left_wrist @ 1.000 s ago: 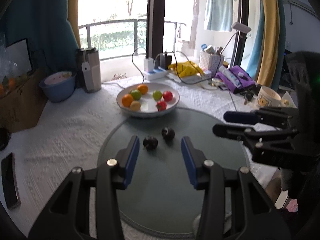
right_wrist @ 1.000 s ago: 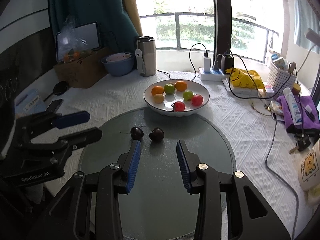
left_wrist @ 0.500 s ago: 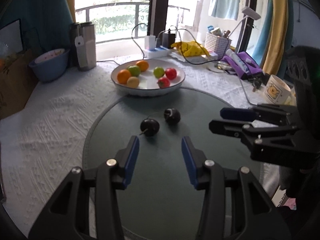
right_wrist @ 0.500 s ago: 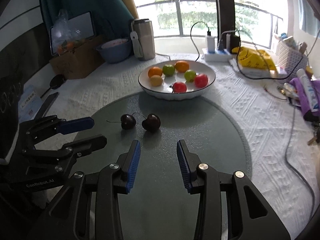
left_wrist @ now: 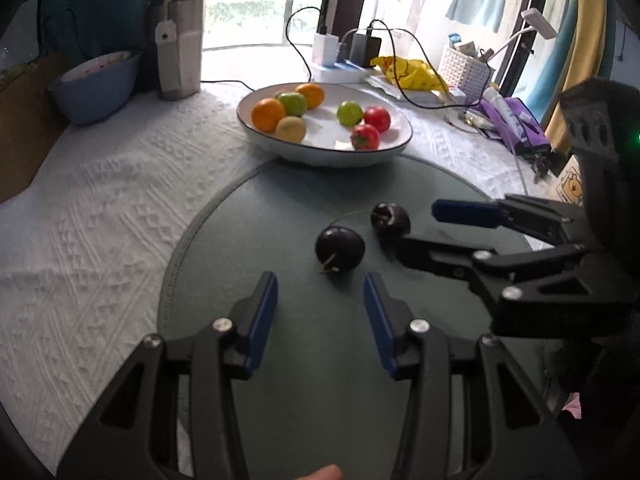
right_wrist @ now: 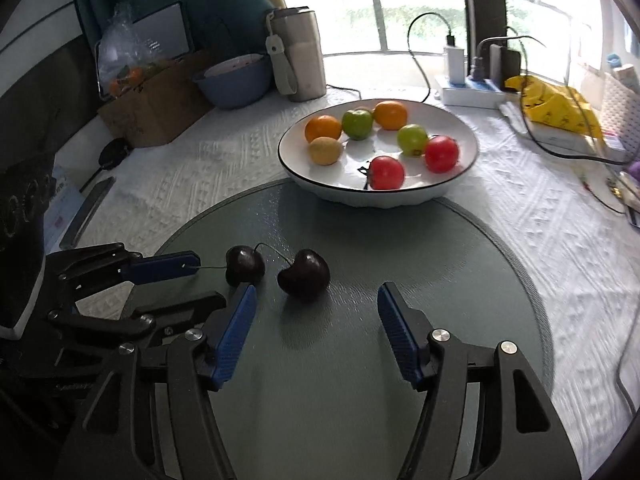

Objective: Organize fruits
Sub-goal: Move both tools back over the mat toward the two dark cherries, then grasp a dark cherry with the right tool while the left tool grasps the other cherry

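Two dark cherries lie on a round grey-green mat point(left_wrist: 256, 208). The left cherry point(left_wrist: 340, 249) point(right_wrist: 245, 266) sits just ahead of my left gripper point(left_wrist: 320, 284) point(right_wrist: 208, 280), which is open with nothing between its fingers. The right cherry point(right_wrist: 304, 274) point(left_wrist: 390, 218) lies just ahead of the gap of my right gripper point(right_wrist: 316, 292) point(left_wrist: 418, 227). That gripper's jaws are opening and do not touch the cherry. Behind the mat a white bowl point(left_wrist: 324, 154) point(right_wrist: 380, 198) holds several orange, green, red and yellow fruits.
A white textured cloth covers the table. Behind the bowl stand a steel flask point(left_wrist: 180, 44), a blue bowl point(left_wrist: 94, 84) and a power strip point(left_wrist: 340, 70) with trailing cables. A cardboard box point(right_wrist: 156, 108) and a phone point(right_wrist: 86, 212) lie at the left, a mug point(left_wrist: 570, 190) at the right.
Both grippers have come down and forward, so the cherries now lie just in front of their fingertips. The right gripper's jaws have spread much wider; the left jaws keep the same gap.
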Demonstrator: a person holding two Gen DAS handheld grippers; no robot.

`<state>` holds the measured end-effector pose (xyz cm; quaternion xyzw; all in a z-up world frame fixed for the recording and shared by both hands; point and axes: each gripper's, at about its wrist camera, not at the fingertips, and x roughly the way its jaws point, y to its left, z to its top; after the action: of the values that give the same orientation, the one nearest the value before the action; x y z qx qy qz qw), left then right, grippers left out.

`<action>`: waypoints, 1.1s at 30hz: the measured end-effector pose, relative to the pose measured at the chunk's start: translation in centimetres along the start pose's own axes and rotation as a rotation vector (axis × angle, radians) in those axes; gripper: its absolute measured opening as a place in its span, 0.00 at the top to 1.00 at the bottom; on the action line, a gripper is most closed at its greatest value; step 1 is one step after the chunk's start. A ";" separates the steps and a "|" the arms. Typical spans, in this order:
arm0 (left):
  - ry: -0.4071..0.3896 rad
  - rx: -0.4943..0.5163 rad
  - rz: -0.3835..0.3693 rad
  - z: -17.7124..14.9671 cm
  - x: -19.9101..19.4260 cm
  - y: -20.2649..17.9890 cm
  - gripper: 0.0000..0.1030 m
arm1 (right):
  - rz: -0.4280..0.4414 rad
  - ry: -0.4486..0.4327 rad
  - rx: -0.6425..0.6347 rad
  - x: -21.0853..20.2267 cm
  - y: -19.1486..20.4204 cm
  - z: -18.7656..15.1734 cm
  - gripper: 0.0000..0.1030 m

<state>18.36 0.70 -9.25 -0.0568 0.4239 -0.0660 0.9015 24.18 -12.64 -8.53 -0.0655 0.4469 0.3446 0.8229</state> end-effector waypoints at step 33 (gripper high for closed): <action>0.000 0.089 0.072 1.7 1.8 -2.0 0.55 | -0.005 -0.031 0.006 -1.0 -3.9 1.0 0.69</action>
<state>20.65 -1.52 -9.21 -0.0013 0.4222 -0.0525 0.9050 26.89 -15.68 -7.91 -0.0586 0.4352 0.3422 0.8307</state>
